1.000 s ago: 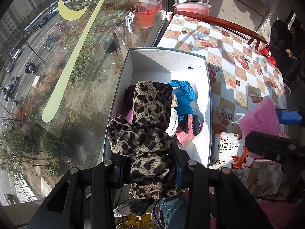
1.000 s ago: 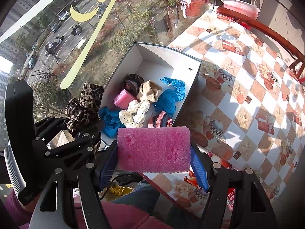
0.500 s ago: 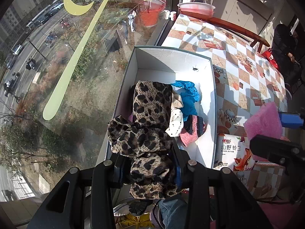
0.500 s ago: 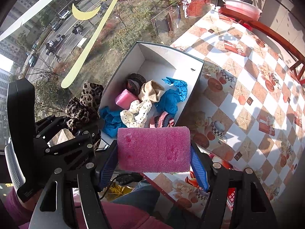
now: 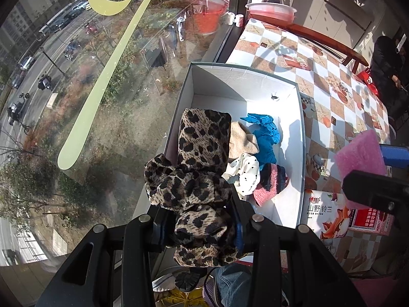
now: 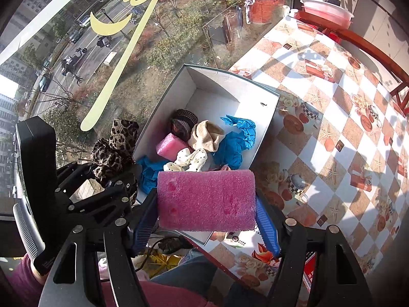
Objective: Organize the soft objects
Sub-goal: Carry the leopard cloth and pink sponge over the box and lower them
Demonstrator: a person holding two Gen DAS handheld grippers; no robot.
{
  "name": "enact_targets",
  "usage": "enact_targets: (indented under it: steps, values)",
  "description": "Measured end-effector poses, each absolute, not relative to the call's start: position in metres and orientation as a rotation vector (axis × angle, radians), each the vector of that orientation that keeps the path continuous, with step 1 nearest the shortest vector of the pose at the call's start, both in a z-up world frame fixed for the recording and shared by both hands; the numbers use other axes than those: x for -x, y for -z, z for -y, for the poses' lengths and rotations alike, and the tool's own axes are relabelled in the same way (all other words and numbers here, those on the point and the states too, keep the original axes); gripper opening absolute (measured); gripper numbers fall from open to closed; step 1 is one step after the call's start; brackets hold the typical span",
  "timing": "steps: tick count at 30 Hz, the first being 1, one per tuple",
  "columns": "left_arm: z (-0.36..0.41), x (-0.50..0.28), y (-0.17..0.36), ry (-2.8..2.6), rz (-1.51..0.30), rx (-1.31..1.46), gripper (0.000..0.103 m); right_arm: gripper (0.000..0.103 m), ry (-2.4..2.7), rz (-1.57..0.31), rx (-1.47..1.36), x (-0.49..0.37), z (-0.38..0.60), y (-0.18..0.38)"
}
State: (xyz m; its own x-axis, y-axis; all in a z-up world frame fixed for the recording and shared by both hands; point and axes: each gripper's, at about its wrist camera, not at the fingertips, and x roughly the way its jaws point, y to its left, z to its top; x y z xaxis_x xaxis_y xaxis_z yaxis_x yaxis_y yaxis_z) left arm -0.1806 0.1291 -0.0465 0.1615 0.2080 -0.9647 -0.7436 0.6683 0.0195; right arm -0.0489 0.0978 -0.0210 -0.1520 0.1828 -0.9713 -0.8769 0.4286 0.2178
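Note:
My left gripper (image 5: 199,227) is shut on a leopard-print cloth (image 5: 196,179) that hangs over the near left corner of the white box (image 5: 245,87). In the right wrist view the same cloth (image 6: 115,148) sits just left of the box (image 6: 230,76). My right gripper (image 6: 207,215) is shut on a pink sponge (image 6: 205,200), held above the box's near end. Inside lie a blue cloth (image 6: 237,138), a beige cloth (image 6: 207,135), a polka-dot cloth (image 6: 191,158), a small pink sponge (image 6: 171,145) and a dark knitted piece (image 6: 184,122).
The box stands on a checked tablecloth (image 6: 332,117) along a big window (image 6: 127,51). A printed packet (image 5: 324,212) lies at the table's near edge. A red basin (image 6: 327,10) and a wooden chair back (image 6: 370,48) stand at the far end. A person's sleeve (image 6: 158,294) shows below.
The left gripper with the leopard cloth has drifted slightly toward the box, which now sits a bit further right in its view. The right gripper and sponge have stayed still.

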Motion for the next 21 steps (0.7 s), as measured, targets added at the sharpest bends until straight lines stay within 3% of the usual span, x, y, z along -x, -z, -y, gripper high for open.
enact_targets:
  steps: [21]
  values:
    - [-0.154, 0.153, 0.073, -0.681, -1.276, 0.588, 0.041, 0.071, -0.998, -1.477, 0.684, 0.023, -0.13, 0.053]
